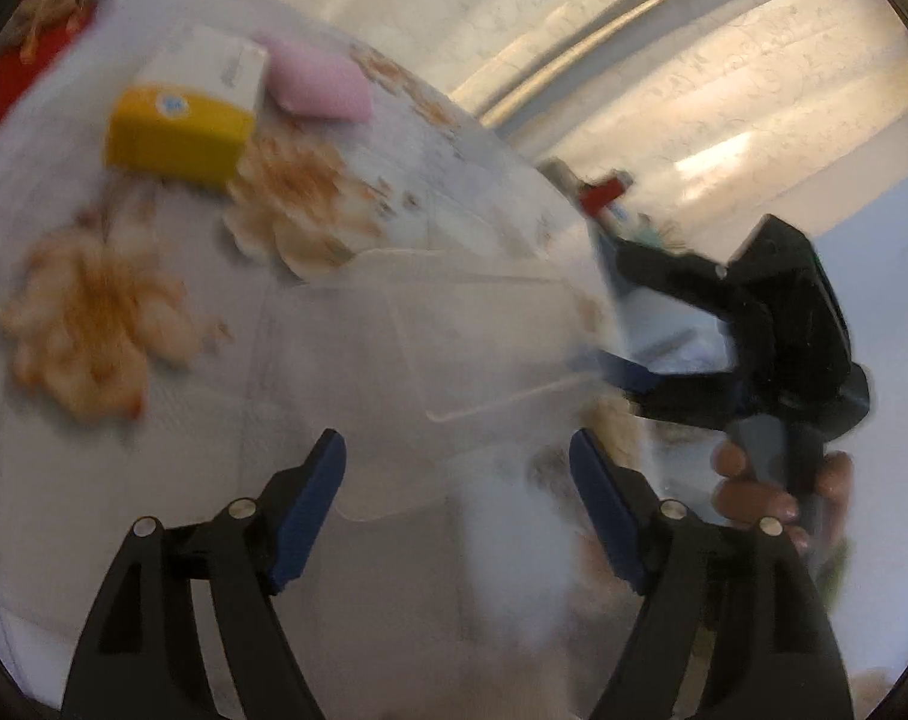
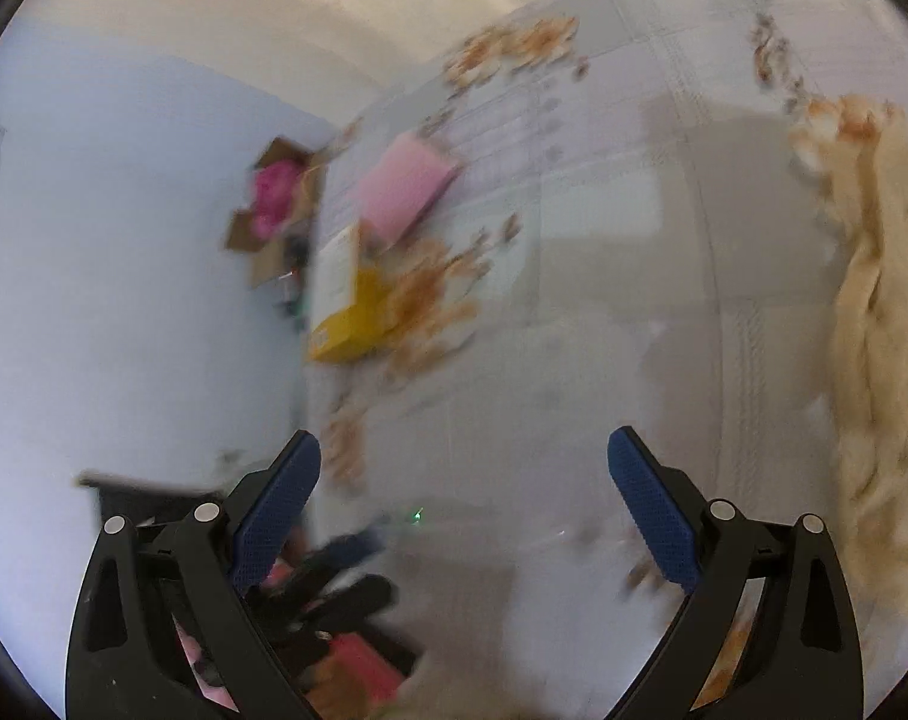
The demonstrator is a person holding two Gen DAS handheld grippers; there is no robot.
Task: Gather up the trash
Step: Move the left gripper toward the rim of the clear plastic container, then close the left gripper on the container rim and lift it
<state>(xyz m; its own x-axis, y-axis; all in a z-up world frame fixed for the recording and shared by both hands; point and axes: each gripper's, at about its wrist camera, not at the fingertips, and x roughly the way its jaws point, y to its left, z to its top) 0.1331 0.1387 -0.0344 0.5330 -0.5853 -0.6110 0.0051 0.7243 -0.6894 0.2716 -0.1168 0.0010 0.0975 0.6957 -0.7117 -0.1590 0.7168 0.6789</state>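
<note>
Both views are motion-blurred. A yellow box [image 1: 175, 135], a white box [image 1: 211, 63] and a pink packet [image 1: 322, 87] lie on a floral white cloth at the upper left of the left wrist view. My left gripper [image 1: 457, 492] is open and empty above a clear plastic container [image 1: 454, 324]. The right gripper [image 1: 610, 324] shows at the right of that view, jaws apart around something pale; I cannot tell if it grips it. In the right wrist view my right gripper [image 2: 463, 480] is open with nothing between its fingers; the yellow box [image 2: 349, 324], white box [image 2: 334, 264] and pink packet [image 2: 403, 186] lie ahead.
The floral cloth [image 2: 634, 210] covers the table. A cardboard box with pink contents [image 2: 274, 204] sits on the floor beyond the table edge. A cream fluffy fabric [image 2: 880, 360] hangs at the right. Curtains [image 1: 724, 78] stand behind. A red item [image 1: 10, 84] lies far left.
</note>
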